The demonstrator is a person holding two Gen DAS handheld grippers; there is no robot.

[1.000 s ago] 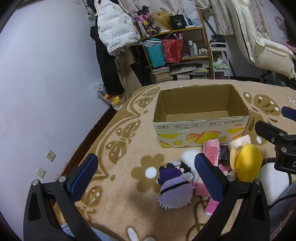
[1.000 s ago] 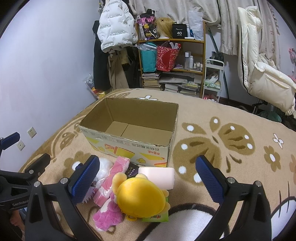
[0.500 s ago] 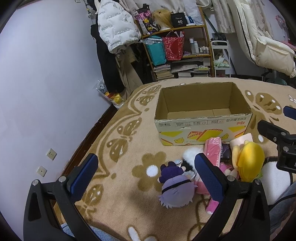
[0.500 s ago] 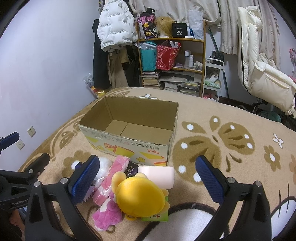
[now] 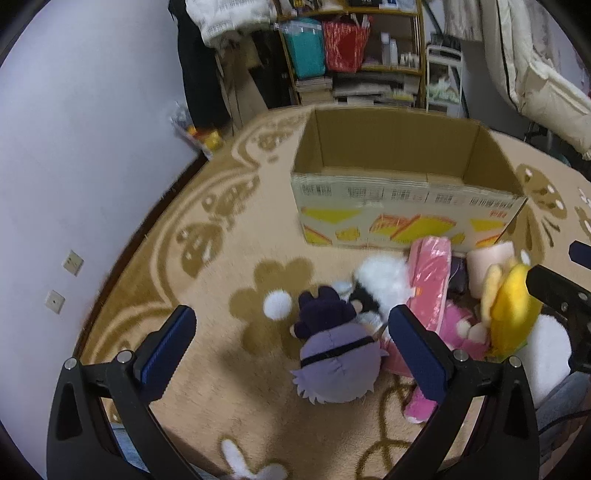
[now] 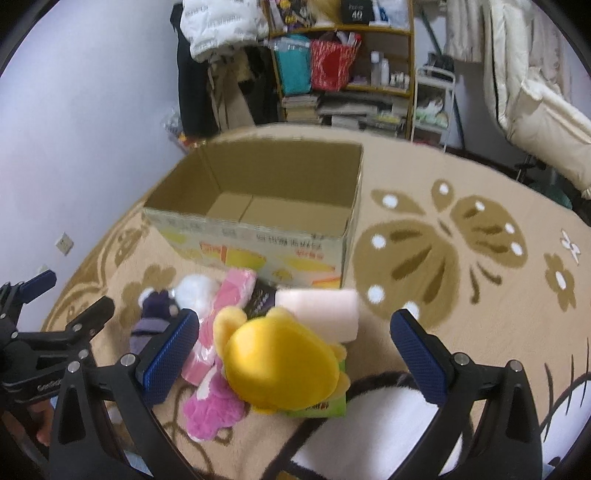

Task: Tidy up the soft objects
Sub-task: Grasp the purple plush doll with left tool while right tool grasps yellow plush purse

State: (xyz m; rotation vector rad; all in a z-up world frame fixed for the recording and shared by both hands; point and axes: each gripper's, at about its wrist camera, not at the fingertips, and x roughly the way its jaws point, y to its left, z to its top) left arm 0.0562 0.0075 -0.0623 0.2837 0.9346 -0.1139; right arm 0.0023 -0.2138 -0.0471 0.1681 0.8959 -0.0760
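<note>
An empty cardboard box [image 5: 402, 199] [image 6: 258, 236] stands open on the beige rug. In front of it lies a heap of soft toys: a purple-haired doll [image 5: 332, 354] [image 6: 151, 321], a white fluffy toy [image 5: 380, 277] [image 6: 195, 291], a pink wrapped pack [image 5: 430, 280] [image 6: 232, 291], a pink plush [image 5: 458, 325] [image 6: 210, 406], a yellow plush [image 5: 509, 314] [image 6: 284, 365] and a pale pink block [image 6: 317, 308]. My left gripper [image 5: 291, 347] is open, low over the purple doll. My right gripper [image 6: 295, 354] is open above the yellow plush.
A cluttered shelf [image 6: 343, 74] with bags and books stands behind the rug, with jackets [image 6: 218, 29] hanging at its left. A wall [image 5: 74, 147] runs along the left. A white and black plush [image 6: 369, 424] lies at the near edge. Bare rug [image 6: 461, 240] spreads right of the box.
Both grippers have dropped lower and moved closer to the toy heap; the views are tilted down and the toys look larger. Nothing has been taken hold of.
</note>
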